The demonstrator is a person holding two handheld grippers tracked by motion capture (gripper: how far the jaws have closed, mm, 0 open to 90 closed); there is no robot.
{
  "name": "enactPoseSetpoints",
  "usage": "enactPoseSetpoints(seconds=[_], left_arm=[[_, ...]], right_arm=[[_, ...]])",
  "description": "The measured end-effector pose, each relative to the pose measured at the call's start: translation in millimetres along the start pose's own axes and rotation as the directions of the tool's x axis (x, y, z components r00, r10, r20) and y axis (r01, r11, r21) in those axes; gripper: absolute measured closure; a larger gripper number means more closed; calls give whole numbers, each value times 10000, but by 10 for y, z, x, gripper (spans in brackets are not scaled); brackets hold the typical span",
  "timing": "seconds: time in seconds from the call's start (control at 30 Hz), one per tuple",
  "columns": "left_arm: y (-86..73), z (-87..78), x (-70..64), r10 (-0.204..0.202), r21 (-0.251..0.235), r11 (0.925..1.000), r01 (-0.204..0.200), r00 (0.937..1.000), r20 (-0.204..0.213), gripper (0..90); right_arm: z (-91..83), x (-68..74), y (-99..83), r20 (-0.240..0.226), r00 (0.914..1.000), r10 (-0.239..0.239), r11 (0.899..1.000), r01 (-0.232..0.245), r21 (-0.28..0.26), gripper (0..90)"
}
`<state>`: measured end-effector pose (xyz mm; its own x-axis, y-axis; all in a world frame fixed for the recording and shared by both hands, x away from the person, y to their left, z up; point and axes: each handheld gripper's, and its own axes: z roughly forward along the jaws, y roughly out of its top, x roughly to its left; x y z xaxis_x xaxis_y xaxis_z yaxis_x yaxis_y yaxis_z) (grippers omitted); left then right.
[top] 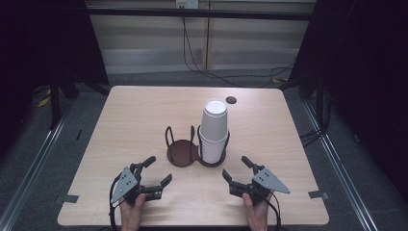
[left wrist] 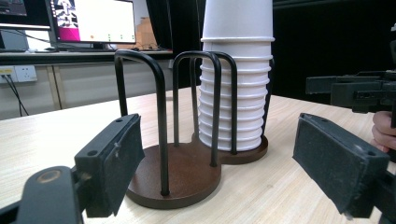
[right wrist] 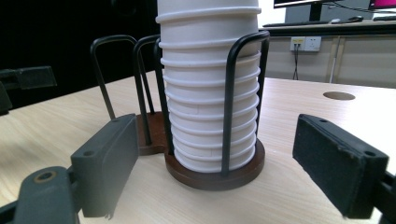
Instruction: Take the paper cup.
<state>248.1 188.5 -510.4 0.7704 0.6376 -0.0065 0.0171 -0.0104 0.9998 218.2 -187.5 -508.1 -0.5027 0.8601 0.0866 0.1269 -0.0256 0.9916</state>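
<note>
Pale wood table (top: 144, 115), grey floor (top: 154, 77), black curtains (top: 43, 43), cup stack (top: 213, 130), both tools wide, empty

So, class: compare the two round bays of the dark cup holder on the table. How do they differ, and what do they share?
The right bay holds a tall stack of white paper cups; the left bay holds nothing. The right bay's base is mostly covered by the stack, while the left bay's brown disc lies bare. Both have round brown bases ringed by black wire loops, and the bases are joined.
</note>
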Motion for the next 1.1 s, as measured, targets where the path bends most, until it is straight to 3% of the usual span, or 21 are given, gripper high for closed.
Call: enactPoseSetpoints(seconds=[0.13, 0.17, 0.27, 0.7, 0.93, 1.1], left_arm=[[0, 0, 0, 1, -3, 10000, -1, 10000, 6, 157], [0, 0, 0, -4, -2, 10000, 4, 10000, 11, 157], [0, 0, 0, -1, -4, 10000, 1, 10000, 9, 157], [1, 1, 2, -3, 9, 10000, 3, 10000, 17, 157], [1, 1, 2, -1, 9, 10000, 1, 10000, 23, 157], [1, 1, 2, 3, 10, 10000, -3, 10000, 21, 157]], right_arm=[[19, 30, 6, 242, 9995, -219, 9995, 214, 218, 128], [57, 49, 19, 393, 9986, -356, 9977, 333, 593, 131], [71, 62, 24, 514, 9978, -408, 9963, 366, 784, 132], [68, 33, 34, 505, 9987, -69, 9948, 17, 1022, 129], [76, 37, 74, 232, 9996, 128, 9913, -157, 1307, 136], [76, 24, 111, -268, 9992, 285, 9918, -249, 1254, 190]])
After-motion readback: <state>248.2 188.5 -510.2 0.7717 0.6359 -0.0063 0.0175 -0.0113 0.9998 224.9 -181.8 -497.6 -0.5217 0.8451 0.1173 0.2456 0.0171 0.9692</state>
